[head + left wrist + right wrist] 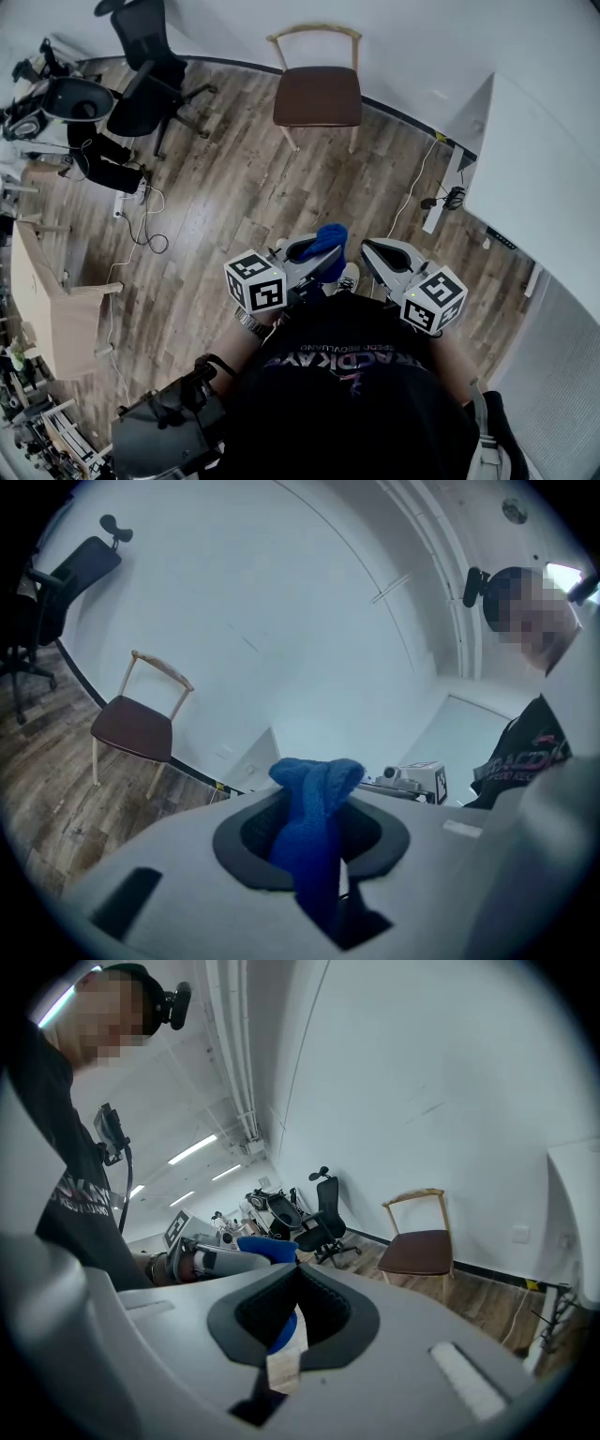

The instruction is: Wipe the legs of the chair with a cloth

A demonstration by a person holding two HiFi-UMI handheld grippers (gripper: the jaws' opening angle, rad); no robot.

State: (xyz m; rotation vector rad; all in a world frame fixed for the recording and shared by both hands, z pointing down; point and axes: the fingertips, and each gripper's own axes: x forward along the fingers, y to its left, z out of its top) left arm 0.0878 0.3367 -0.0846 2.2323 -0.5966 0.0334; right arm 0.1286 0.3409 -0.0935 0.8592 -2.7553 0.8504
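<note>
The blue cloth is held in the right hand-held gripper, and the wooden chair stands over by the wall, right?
Not quite. The blue cloth is clamped in the left hand-held gripper, as the left gripper view shows; the right hand-held gripper holds nothing. The wooden chair does stand by the wall.

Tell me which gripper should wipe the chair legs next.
Left. The left gripper is shut on the blue cloth; the right gripper holds nothing. Both stand well short of the chair.

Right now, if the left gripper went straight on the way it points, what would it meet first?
Probably the white wall, right of the wooden chair; nothing nearer shows, though depth is unclear.
</note>
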